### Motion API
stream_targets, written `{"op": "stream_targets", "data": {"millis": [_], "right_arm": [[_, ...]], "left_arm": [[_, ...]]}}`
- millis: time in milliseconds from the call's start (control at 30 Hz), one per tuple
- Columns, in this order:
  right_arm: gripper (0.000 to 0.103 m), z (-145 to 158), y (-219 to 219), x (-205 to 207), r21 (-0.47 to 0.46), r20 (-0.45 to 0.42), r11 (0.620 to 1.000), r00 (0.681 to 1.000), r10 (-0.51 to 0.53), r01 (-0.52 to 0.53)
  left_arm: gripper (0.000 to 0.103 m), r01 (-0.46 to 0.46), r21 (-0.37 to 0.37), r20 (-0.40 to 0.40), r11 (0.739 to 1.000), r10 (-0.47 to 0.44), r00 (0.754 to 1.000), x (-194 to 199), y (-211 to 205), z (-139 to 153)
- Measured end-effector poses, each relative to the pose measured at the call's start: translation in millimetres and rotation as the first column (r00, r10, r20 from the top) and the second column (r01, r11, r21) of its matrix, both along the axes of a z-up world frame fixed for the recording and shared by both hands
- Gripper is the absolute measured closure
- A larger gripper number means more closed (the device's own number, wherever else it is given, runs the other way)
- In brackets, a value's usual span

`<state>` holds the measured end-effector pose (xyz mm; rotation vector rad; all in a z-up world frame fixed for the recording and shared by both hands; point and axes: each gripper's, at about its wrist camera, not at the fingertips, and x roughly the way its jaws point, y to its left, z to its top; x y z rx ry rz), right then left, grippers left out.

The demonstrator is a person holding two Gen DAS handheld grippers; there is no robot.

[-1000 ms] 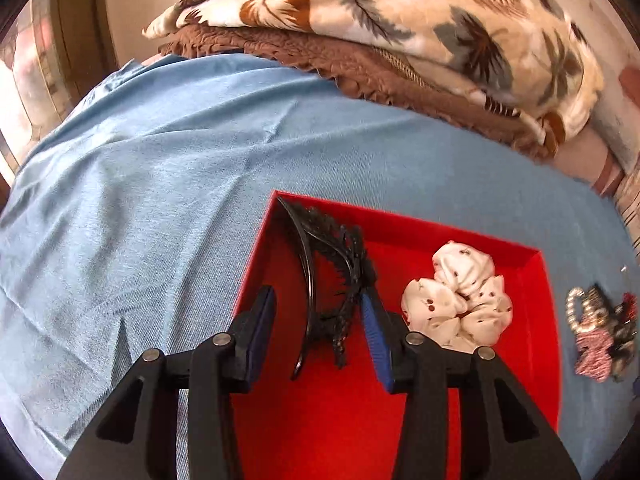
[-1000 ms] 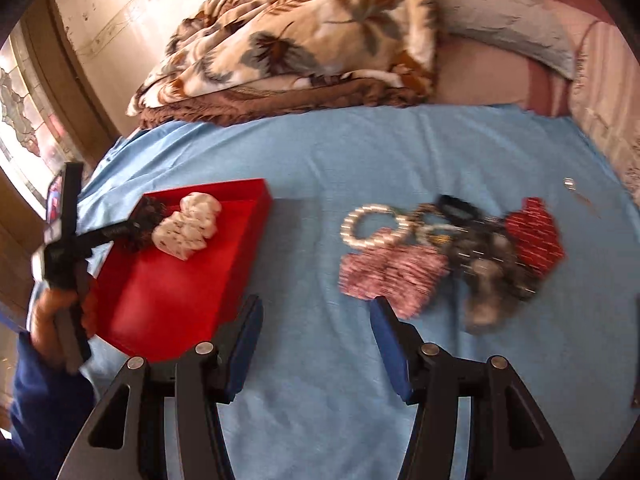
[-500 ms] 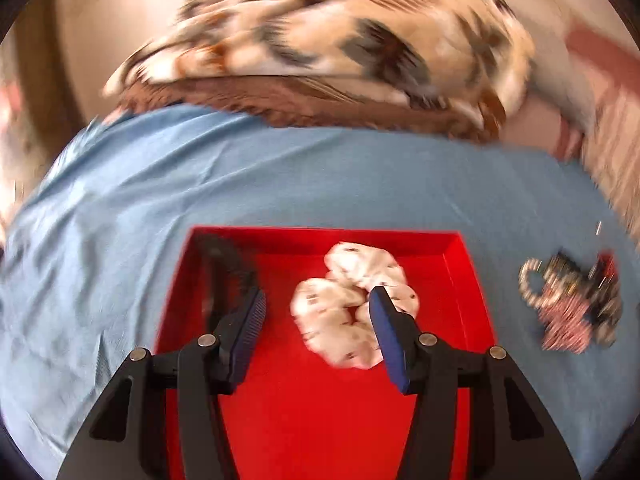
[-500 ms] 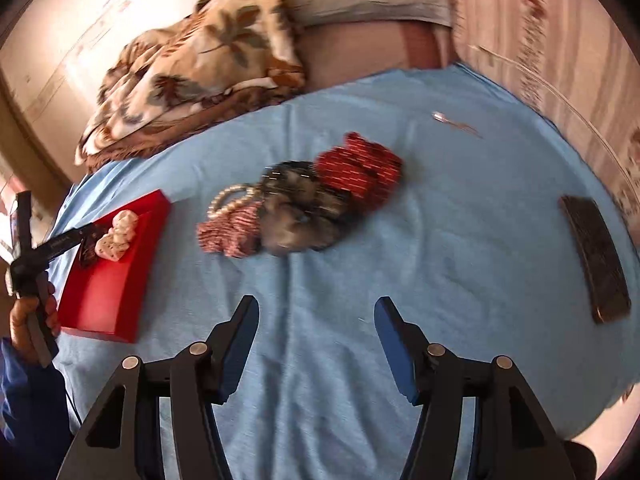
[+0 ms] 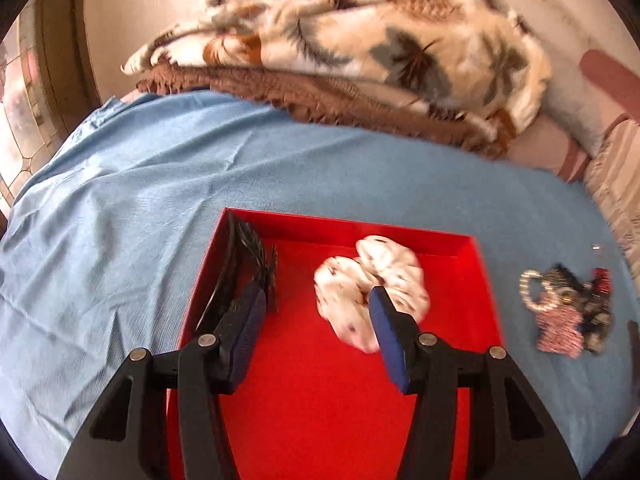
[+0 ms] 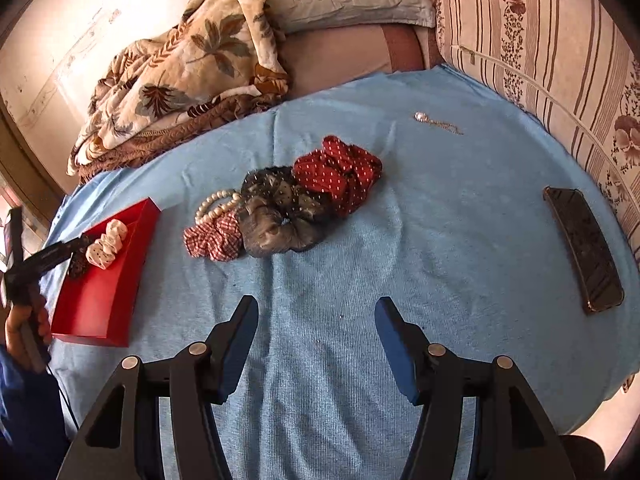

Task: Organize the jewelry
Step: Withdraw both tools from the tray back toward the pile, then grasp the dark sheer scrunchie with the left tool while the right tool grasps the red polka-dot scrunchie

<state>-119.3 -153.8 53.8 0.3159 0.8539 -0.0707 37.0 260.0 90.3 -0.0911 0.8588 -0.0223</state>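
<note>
Here the red tray (image 5: 460, 248) on the bed (image 5: 140, 200) holds two things: a black claw clip (image 5: 244, 256) against its wall at 9 o'clock and a white scrunchie (image 5: 360, 280) near 1 o'clock. The left gripper (image 5: 316, 308) hovers above the tray, jaws apart, empty. The right gripper (image 6: 316, 312), wide and empty, hangs over bare sheet; the scrunchie pile (image 6: 288, 208) lies at its 12 o'clock.

The bed sheet (image 6: 400, 240) is matt blue knit cloth, finely ribbed. At ten o'clock in the right wrist view the red tray (image 6: 104, 292) looks like smooth, faintly satin card; in it lie a soft white cloth scrunchie (image 5: 372, 288) and a glossy black plastic hair claw (image 5: 248, 256). The pearl bracelet (image 6: 216, 204) shines. The phone (image 6: 584, 248) at three o'clock is glossy. The blanket (image 5: 360, 40) looks plush.
</note>
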Motion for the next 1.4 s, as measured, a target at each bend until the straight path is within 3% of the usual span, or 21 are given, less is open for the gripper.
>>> {"op": "stream_targets", "data": {"millis": [167,400,600,733,900,1133,1167,1200,1300,1400], "right_arm": [[0.038,5.4,-12.9,-1.6,0.004,0.027,1.000,1.000,0.004,-0.004],[0.038,-0.6,-46.3,30.5,0.054,0.037,0.999,0.999,-0.002,0.000],[0.038,-5.6,-81.0,87.5,0.159,0.057,0.987,0.998,-0.014,0.005],[0.038,-14.8,-95.0,115.1,0.180,0.080,0.983,0.997,0.007,-0.021],[0.038,-39.4,-111.6,132.7,0.289,0.086,0.955,0.995,0.041,-0.064],[0.039,-49.2,-102.1,152.6,0.299,0.088,0.944,0.989,0.120,-0.141],[0.047,-52.0,-100.1,155.2,0.300,0.080,0.942,0.988,0.129,-0.147],[0.062,-54.7,-100.5,156.7,0.305,0.073,0.940,0.988,0.137,-0.153],[0.090,-62.8,-102.6,158.9,0.342,0.046,0.927,0.988,0.146,-0.153],[0.094,-58.9,-105.7,154.7,0.359,0.065,0.921,0.989,0.136,-0.150]], "left_arm": [[0.046,0.072,0.008,0.081,0.997,-0.072,0.994,-52.2,-29.5,23.2],[0.044,0.229,-0.047,0.009,0.972,-0.229,0.973,-79.3,-112.5,27.3],[0.044,0.313,-0.129,-0.072,0.941,-0.323,0.944,-60.7,-197.7,19.9],[0.044,0.341,-0.147,-0.096,0.928,-0.357,0.929,-42.6,-251.6,11.7],[0.044,0.386,-0.110,-0.145,0.916,-0.399,0.905,-24.7,-312.8,-13.3],[0.044,0.402,-0.086,-0.196,0.912,-0.411,0.890,-9.3,-347.4,-42.5],[0.045,0.403,-0.087,-0.199,0.911,-0.412,0.889,-8.1,-348.1,-44.2],[0.049,0.404,-0.092,-0.203,0.910,-0.415,0.887,-7.1,-350.1,-46.4],[0.083,0.402,-0.110,-0.225,0.909,-0.416,0.881,-5.7,-352.1,-50.1],[0.087,0.387,-0.105,-0.201,0.916,-0.400,0.894,-9.9,-351.0,-45.1]]}}
